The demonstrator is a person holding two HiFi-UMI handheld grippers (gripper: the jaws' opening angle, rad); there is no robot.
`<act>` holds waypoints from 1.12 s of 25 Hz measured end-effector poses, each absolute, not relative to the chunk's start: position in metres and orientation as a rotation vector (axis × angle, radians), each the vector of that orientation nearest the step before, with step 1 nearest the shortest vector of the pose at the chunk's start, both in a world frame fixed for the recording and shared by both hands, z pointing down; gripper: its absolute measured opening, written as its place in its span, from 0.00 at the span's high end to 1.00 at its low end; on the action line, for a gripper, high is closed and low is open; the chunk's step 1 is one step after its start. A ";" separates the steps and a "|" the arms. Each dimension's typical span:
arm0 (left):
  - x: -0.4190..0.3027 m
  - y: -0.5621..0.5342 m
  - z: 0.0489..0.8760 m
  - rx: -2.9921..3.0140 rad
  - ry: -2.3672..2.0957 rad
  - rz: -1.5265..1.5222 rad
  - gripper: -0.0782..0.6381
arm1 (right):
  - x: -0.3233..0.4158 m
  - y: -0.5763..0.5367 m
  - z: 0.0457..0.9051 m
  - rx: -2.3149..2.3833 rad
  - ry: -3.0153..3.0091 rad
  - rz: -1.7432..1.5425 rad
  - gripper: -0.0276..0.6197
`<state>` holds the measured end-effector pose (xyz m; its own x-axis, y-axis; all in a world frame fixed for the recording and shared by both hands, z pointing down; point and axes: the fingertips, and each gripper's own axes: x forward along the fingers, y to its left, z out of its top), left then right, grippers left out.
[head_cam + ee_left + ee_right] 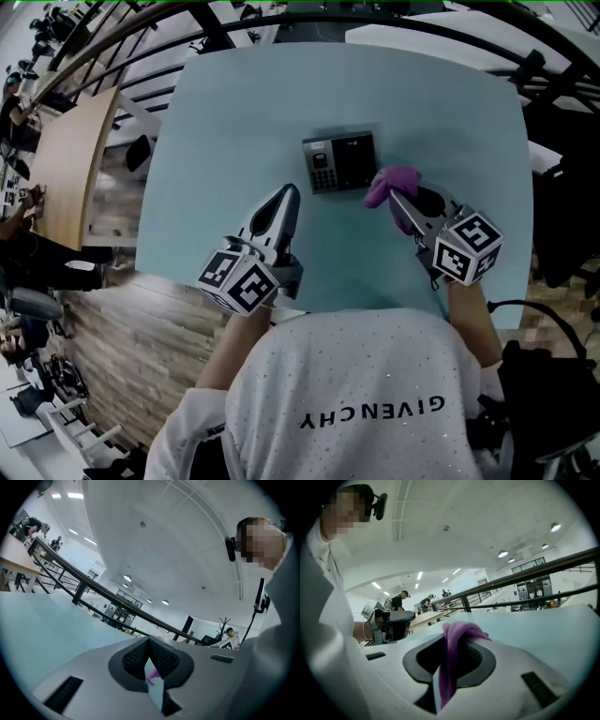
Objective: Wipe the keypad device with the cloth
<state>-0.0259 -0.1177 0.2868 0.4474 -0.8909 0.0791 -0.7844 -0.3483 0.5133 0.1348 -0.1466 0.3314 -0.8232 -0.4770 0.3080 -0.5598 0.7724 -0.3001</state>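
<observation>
**Left claw** (286,196): the jaws are closed tip to tip with nothing gripped. It hovers over the counter (234,112), pointing away from the person. It sits near the device, on the near-left side, and is not touching it.

**Device** (339,161): lies flat near the middle of the counter. Its long axis runs left to right in the head view, with the keys at the left end and the dark panel at the right.

**Cloth** (392,181): bunched and pinched in the right claw (397,199), whose jaws are closed on it. A fold stands out past the tips. The bunch sits at the device's near-right corner. Contact cannot be confirmed.

**Governing relation:** the device lies to the left of the cloth and slightly farther from the person. The likely stroke therefore runs leftward along the long axis. The right claw is the nearer one, and the left is placed to brace the near-left edge.
</observation>
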 end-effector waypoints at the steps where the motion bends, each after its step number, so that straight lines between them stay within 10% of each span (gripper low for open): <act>1: -0.035 -0.123 0.297 2.221 -1.397 -0.272 0.88 | 0.124 -0.151 0.338 0.827 -2.737 0.583 0.86; 28: -0.052 -0.165 0.408 2.273 -1.053 -0.038 0.88 | -0.006 -0.224 0.408 0.987 -2.517 0.690 0.86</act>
<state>-0.0523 -0.1646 0.4079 0.6807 -0.6971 0.2250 -0.6793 -0.4857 0.5502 -0.0062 -0.2239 0.4083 -0.6962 -0.5339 0.4799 -0.7039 0.6388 -0.3106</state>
